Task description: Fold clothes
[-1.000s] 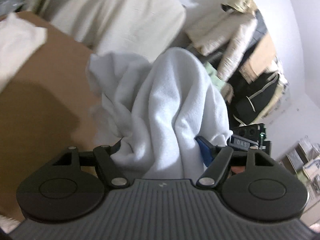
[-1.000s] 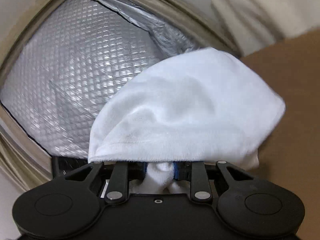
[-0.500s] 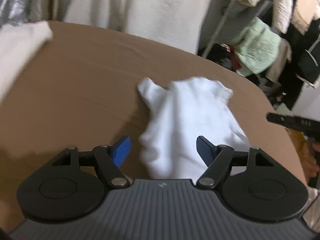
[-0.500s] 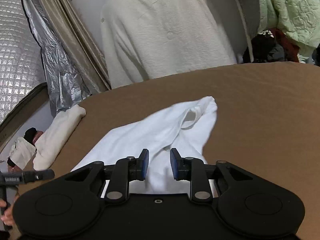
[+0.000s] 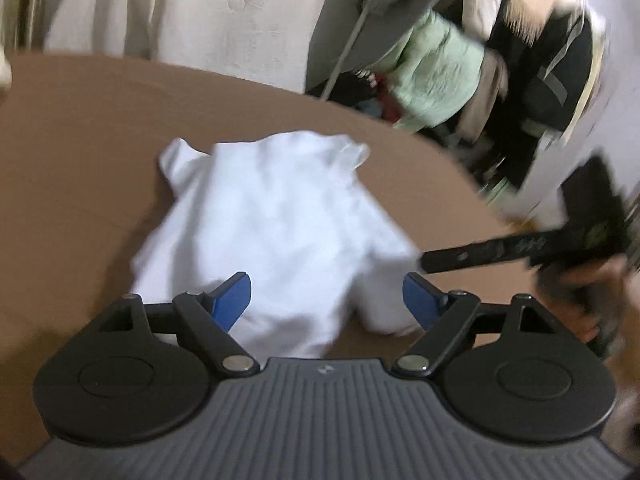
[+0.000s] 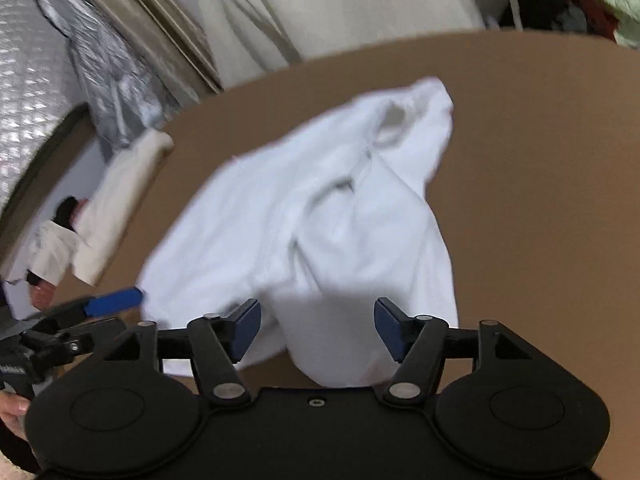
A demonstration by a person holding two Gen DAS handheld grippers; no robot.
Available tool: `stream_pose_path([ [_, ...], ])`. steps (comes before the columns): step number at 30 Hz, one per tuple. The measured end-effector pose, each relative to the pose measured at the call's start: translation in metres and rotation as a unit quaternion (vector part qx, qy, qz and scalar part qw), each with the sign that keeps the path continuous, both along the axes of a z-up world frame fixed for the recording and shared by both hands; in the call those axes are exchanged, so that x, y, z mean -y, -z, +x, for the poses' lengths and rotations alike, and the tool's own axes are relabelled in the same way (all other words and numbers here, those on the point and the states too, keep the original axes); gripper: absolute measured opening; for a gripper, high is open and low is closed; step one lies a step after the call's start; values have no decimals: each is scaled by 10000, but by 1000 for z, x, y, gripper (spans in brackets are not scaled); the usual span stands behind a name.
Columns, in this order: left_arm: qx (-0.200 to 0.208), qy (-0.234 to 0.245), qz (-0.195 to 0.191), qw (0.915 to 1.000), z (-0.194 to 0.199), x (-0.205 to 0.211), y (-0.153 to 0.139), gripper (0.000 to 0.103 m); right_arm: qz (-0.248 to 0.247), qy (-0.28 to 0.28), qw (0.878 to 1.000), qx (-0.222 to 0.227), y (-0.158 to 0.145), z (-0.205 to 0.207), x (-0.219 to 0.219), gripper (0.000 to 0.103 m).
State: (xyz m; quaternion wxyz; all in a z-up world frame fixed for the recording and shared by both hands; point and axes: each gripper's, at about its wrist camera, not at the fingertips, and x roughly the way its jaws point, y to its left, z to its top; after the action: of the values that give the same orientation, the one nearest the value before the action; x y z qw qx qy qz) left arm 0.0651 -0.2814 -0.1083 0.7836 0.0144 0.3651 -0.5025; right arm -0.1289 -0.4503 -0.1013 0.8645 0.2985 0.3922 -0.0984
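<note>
White knit fabric, apparently a T-shirt or light sweatshirt, lies crumpled on the brown counter, loosely bunched, not flat and not folded, its neck opening toward 12 o'clock in the right wrist view. Left gripper has its blue fingers spread wide and empty, over the garment's near edge. Right gripper likewise stands wide open, holding nothing, over the hem end at 6 o'clock. Each gripper shows in the other's view: the right at 3 o'clock, the left at 9 o'clock. A folded cream garment sits at the counter's edge at 9 o'clock in the right view, well apart. Judgement: the cloth is light, soft and limp; it will sag, drape and drag if lifted at one point. Best hold is a pinch on a doubled hem, or at two corners or shoulder seams, one per gripper. Motion blur prevents reading seams and sleeves exactly.
</note>
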Motion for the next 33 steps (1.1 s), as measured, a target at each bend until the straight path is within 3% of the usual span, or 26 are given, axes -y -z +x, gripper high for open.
stream_pose_path([
  [5, 636, 365, 499, 9961, -15, 17, 17, 83, -305, -100, 9994, 93, 4, 6, -5, 76],
  [8, 959, 352, 741, 9920, -15, 23, 24, 83, -487, -160, 9986, 148, 7, 10, -8, 76],
  [10, 1323, 214, 1025, 9857, -17, 29, 29, 75, -609, -200, 9978, 185, 8, 12, -10, 76],
  [11, 1526, 149, 1175, 9812, -18, 32, 31, 57, -670, -220, 9973, 204, 9, 14, -11, 65],
  [12, 1791, 108, 1335, 9747, -21, 33, 31, 50, -730, -240, 9968, 222, 10, 15, -13, 39],
  [13, 1915, 97, 1370, 9718, -24, 32, 30, 46, -791, -260, 9962, 241, 11, 16, -14, 26],
  [14, 1933, 71, 1312, 9723, -26, 30, 29, 34, -852, -280, 9956, 259, 11, 17, -15, 17],
  [15, 1941, 37, 1276, 9726, -27, 28, 27, 23, -912, -300, 9950, 278, 12, 18, -16, 14],
  [20, 2005, -465, 1073, 9727, -21, 14, 11, 19, -1464, 198, 9881, 419, -1, 5, -11, 9],
  [24, 1726, -1108, 895, 9746, 3, -6, 3, 19, -1934, 681, 9773, 537, -15, -9, -6, 9],
  [28, 2051, -1482, 962, 9627, 8, -15, 1, 20, -2064, 1241, 9700, 339, -11, -20, 11, 9],
  [30, 2141, -1556, 997, 9592, 9, -16, 1, 23, -2009, 1400, 9691, 294, -10, -23, 19, 9],
  [31, 2071, -1555, 945, 9613, 11, -17, 0, 25, -2006, 1450, 9685, 274, -11, -24, 21, 9],
  [33, 1964, -1585, 871, 9637, 16, -20, 2, 41, -2052, 1528, 9664, 232, -13, -24, 26, 9],
])
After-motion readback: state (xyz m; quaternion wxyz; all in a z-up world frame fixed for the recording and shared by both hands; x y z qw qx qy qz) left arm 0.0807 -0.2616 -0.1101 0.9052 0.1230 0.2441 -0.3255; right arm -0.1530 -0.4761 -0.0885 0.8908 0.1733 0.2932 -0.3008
